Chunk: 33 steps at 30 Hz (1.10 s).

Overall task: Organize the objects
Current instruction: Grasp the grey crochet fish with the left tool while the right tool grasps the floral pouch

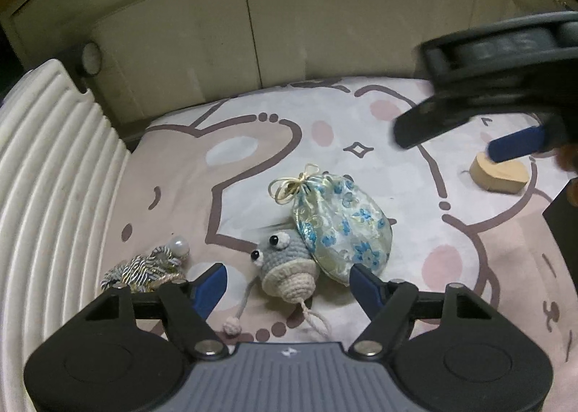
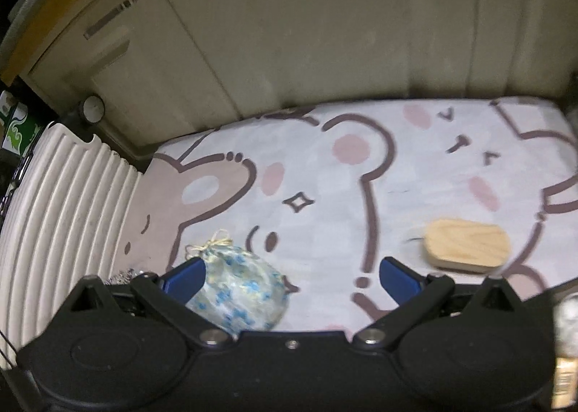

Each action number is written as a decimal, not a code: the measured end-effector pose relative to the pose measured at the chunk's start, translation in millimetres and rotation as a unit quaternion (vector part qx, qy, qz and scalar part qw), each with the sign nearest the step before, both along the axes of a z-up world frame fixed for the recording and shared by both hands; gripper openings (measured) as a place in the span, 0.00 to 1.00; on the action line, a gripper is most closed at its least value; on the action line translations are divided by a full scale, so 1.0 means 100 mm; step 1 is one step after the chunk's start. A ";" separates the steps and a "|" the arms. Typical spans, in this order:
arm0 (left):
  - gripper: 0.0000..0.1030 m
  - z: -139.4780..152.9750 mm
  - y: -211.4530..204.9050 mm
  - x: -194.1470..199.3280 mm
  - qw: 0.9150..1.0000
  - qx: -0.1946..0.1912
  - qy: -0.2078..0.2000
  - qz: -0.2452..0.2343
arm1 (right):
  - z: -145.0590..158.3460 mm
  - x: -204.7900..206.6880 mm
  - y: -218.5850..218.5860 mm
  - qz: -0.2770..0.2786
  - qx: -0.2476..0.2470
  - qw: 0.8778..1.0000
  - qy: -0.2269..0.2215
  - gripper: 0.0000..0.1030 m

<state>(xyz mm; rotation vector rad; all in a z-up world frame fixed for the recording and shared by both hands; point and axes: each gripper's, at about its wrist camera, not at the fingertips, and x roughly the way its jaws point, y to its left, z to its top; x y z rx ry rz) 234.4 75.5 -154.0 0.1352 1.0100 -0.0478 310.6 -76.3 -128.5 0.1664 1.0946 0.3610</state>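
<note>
A grey-blue crochet toy (image 1: pixel 285 260) with bead eyes lies on the cartoon-print sheet (image 1: pixel 253 166), leaning against a blue-flowered drawstring pouch (image 1: pixel 343 227). My left gripper (image 1: pixel 287 278) is open and straddles the toy, its blue pads clear of it on both sides. A striped ribbon with a pearl (image 1: pixel 144 267) lies just left of the left finger. My right gripper (image 2: pixel 292 267) is open above the sheet, with the pouch (image 2: pixel 238 289) beside its left finger and a rounded wooden block (image 2: pixel 467 244) off to its right. The left wrist view also shows the right gripper (image 1: pixel 448 144) hovering near the wooden block (image 1: pixel 500 173).
A white ribbed panel (image 1: pixel 54 195) borders the sheet on the left, also visible in the right wrist view (image 2: pixel 65 213). Cream cabinet doors (image 1: pixel 289 14) stand behind the sheet. A dark box edge (image 1: pixel 563 231) sits at the right.
</note>
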 end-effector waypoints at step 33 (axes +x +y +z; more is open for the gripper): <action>0.70 -0.26 0.03 0.24 0.999 -0.033 -0.010 0.001 | -0.84 0.40 0.45 0.074 0.032 0.992 0.094 0.82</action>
